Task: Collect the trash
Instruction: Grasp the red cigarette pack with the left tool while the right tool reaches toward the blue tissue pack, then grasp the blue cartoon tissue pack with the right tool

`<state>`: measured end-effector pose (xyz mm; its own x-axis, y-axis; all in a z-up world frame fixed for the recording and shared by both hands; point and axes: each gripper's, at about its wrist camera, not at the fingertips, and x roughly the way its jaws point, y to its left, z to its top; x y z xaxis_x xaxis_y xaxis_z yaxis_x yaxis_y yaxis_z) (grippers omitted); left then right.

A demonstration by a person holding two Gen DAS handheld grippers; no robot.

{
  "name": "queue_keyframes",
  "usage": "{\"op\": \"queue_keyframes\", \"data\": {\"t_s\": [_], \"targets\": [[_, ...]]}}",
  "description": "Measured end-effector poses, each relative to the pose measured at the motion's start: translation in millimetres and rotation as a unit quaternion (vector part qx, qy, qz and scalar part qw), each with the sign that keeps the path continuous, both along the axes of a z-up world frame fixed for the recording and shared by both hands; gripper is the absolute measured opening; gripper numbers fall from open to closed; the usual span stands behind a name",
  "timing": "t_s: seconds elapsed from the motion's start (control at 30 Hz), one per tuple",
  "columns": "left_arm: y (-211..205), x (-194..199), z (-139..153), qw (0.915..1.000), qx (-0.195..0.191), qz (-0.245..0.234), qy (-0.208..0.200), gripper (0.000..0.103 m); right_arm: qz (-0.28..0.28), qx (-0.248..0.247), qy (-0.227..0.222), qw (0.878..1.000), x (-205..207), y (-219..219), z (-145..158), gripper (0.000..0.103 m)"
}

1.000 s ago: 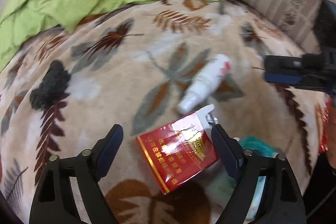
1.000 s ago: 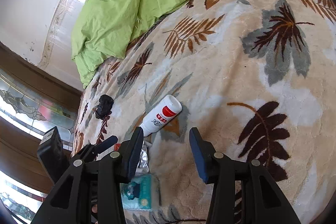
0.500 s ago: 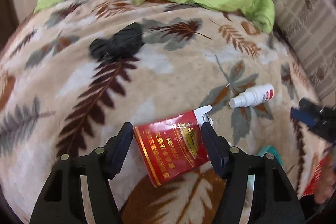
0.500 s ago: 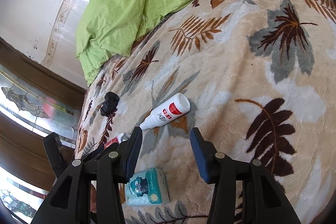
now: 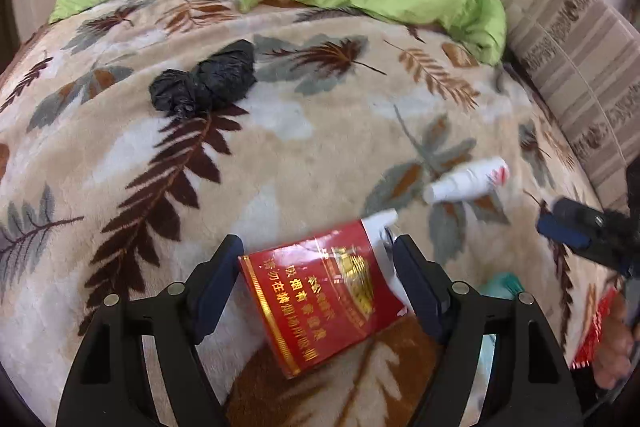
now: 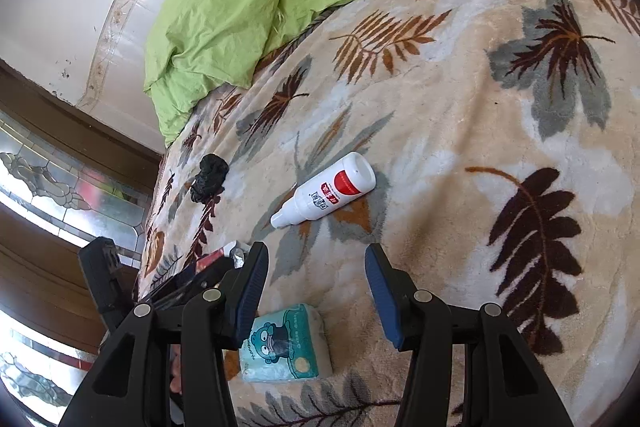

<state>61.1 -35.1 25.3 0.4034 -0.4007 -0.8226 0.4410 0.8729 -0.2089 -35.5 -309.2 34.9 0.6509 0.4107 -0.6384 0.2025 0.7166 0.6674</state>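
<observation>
Left hand-held gripper [image 5: 318,279] clamps red cigarette pack [image 5: 320,291] across its sides, above the bed's blanket [image 5: 280,155]. Pack looks light, crushable, film-slick. Right hand-held gripper [image 6: 316,283] open, empty. White bottle [image 6: 324,191], tissue pack [image 6: 284,347], black bag [image 5: 204,79] lie on soft plush.

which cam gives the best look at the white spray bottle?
Right wrist: the white spray bottle lies sharp and unblocked ahead of the open right gripper, label visible. Left wrist shows it smaller and blurred, toward the right.
</observation>
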Motion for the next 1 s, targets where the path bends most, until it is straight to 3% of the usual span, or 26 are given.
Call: {"op": "queue_keyframes", "data": {"t_s": [0.17,0.3,0.37,0.5,0.57,0.63,0.67,0.83,1.0], "targets": [[1.4,-33.2,1.9,0.9954,0.008,-0.081,0.051,0.077,-0.004,0.005,-0.002,1.0,-1.5,-3.4,0.2,0.053],[0.0,-63.8,10.6,0.9911,0.025,-0.128,0.027,0.077,-0.002,0.005,-0.004,1.0,-3.2,-2.9,1.2,0.053],[2.2,-63.0,14.6,0.9943,0.049,-0.094,-0.01,0.077,0.0,0.002,-0.007,1.0,-4.2,-2.2,2.8,0.053],[-5.5,-50.5,4.2,0.9955,0.054,-0.077,0.002,0.077,0.002,-0.01,-0.007,1.0,-5.2,-0.6,4.9,0.053],[-17.3,-52.0,0.3,0.9929,0.083,-0.084,-0.015,0.077,0.003,-0.015,-0.009,1.0,-6.7,-1.5,5.9,0.053],[-26.7,-51.2,-3.6,0.99,0.114,-0.077,-0.032,0.058,0.006,-0.019,-0.01,1.0,-7.6,-1.4,7.0,0.053],[-29.0,-48.0,-6.7,0.99,0.121,-0.065,-0.028,0.055,0.009,-0.02,-0.01,1.0,-7.2,-0.6,6.9,0.053],[-21.1,-39.8,0.0,0.9912,0.121,-0.014,-0.051,0.053,0.056,-0.029,0.005,0.998,2.8,19.3,-0.5,0.055],[4.6,-36.1,20.3,0.9937,0.078,0.042,-0.068,0.053,0.099,-0.007,0.023,0.995,11.4,38.9,-13.6,0.055]]}}
